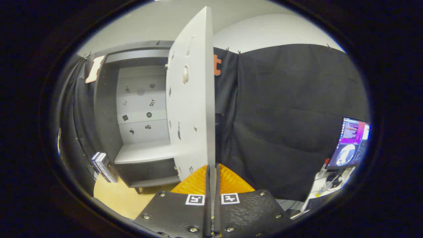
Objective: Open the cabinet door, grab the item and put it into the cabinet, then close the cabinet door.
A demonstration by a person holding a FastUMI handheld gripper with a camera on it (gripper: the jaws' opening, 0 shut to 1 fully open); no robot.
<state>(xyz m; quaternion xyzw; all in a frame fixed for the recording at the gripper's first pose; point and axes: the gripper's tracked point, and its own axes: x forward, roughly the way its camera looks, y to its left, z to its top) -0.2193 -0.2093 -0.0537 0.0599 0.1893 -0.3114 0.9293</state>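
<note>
Door (191, 99) of grey cabinet (138, 155) stands open, its edge pinched between hand-held gripper (211, 173) fingers.

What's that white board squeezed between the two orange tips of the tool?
In the gripper view, that is the edge of the open cabinet door; the tool has both orange fingers pressed on it.

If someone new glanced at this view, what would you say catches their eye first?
Probably the white cabinet door, swung open edge-on just ahead of the gripper, whose orange fingers sit closed on the door's lower edge. Left of the door, the open cabinet shows a pale shelf, with a dark box on the table beside it.
</note>
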